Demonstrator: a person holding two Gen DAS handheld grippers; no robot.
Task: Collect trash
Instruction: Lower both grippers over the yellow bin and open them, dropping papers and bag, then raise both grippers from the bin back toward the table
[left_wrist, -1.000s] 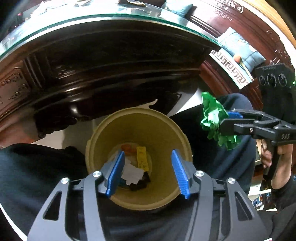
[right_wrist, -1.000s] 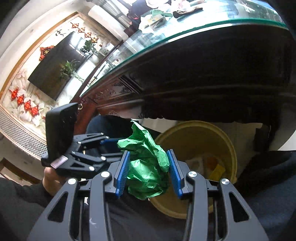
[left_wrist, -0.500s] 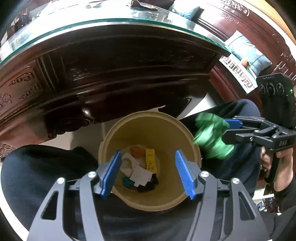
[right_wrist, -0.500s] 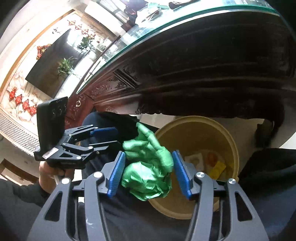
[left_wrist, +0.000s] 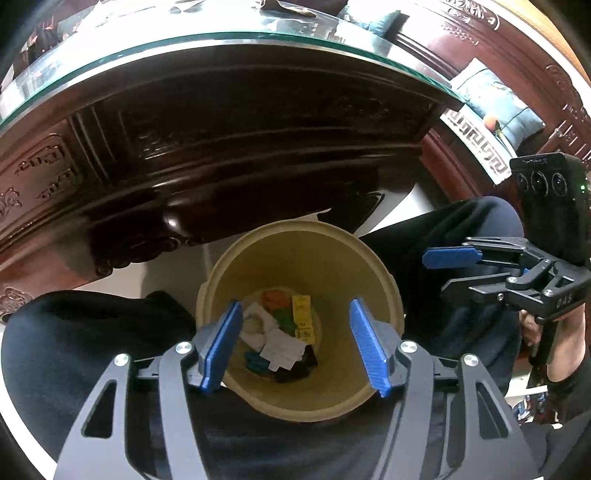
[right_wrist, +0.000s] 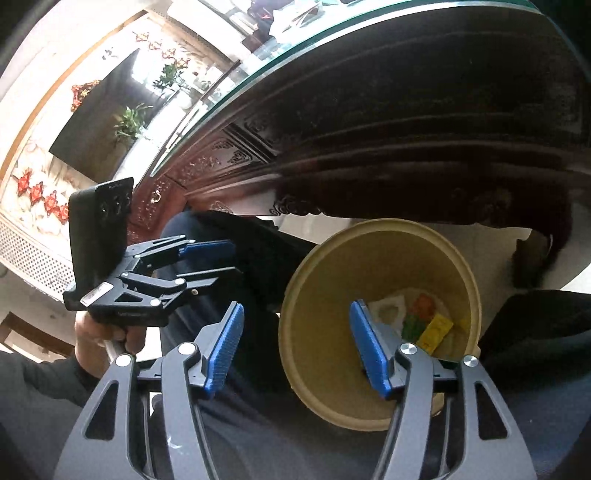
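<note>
A yellow trash bin (left_wrist: 380, 295) stands on the floor between the person's legs, below the table edge. It holds white paper, a yellow wrapper (left_wrist: 302, 317), orange and green scraps. My left gripper (left_wrist: 295, 347) is open and empty right above the bin's mouth. My right gripper (right_wrist: 295, 347) is open and empty above the bin's left rim (right_wrist: 291, 317). The right gripper also shows in the left wrist view (left_wrist: 452, 258), at the bin's right. A crumpled green scrap (right_wrist: 413, 325) lies in the bin.
A dark carved wooden table with a glass top (left_wrist: 229, 40) overhangs the bin at the back. The person's dark-clothed legs (left_wrist: 74, 339) flank the bin. A carved wooden sofa with cushions (left_wrist: 491, 96) stands at the right.
My right gripper opened and let go of the green crumpled trash, which is gone from between its fingers. Both grippers moved slightly nearer the bin.
</note>
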